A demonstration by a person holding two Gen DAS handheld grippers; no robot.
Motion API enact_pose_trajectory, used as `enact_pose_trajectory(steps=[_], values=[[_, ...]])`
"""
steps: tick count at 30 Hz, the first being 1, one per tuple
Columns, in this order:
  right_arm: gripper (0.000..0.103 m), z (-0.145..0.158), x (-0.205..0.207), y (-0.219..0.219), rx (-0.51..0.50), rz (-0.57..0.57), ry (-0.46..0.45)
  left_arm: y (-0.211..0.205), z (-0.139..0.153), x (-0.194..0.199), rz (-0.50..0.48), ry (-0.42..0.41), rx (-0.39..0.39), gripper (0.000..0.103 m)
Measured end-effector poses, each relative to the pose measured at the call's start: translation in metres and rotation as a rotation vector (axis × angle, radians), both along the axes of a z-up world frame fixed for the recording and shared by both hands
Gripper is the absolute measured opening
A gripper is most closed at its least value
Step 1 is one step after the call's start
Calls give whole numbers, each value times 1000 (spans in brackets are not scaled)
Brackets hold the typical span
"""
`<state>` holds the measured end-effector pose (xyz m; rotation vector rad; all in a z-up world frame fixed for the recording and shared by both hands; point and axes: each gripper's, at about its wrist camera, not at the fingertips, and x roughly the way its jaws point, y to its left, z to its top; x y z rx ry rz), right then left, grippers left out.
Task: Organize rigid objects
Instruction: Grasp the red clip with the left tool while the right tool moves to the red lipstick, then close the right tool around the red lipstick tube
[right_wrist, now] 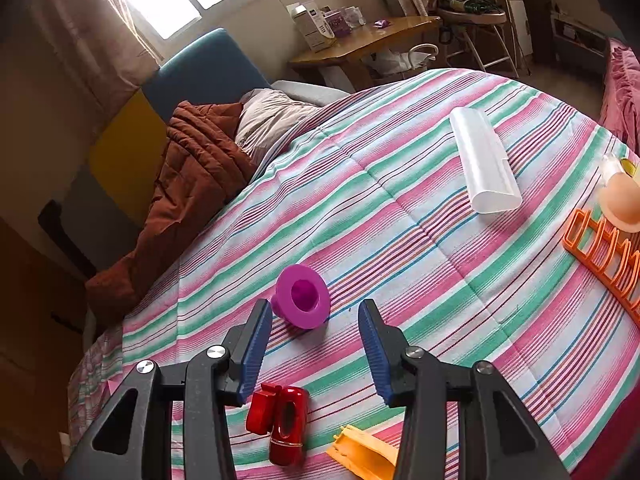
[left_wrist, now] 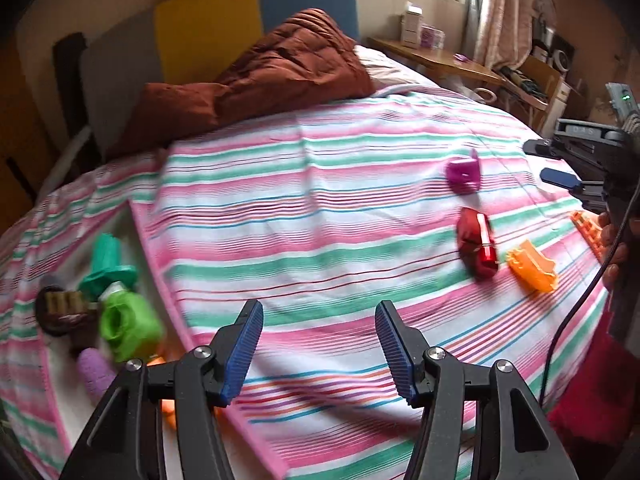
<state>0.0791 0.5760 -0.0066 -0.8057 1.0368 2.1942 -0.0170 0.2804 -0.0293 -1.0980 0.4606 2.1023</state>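
Both grippers, left [left_wrist: 319,354] and right [right_wrist: 316,354], stand spread and empty above the striped bedspread [left_wrist: 320,216]. The purple cup [right_wrist: 302,296] lies ahead; the orange piece [right_wrist: 362,458] is cut off; binned toys [left_wrist: 120,316] blur.

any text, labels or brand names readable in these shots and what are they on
"DAS": faint raised letters on the black body of the right claw's handset, seen from the left wrist; a tentative reading.
White carton on the wooden desk: printed label, too small and blurred to read.
Purple box beside it: print unreadable.
Toys on the striped bedspread: no lettering visible.
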Motion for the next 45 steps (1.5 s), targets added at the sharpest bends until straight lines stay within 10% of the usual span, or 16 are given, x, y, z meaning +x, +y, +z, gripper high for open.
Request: enact_pose_trajectory(steps=[20, 23, 45], values=[[48, -7, 1, 6, -81, 12, 41, 141, -27, 6, -224, -192, 50, 57], [48, -6, 0, 5, -77, 17, 41, 149, -37, 2, -235, -206, 32, 18], [48, -47, -60, -41, -147, 364, -222, 40, -41, -5, -77, -202, 72, 15]])
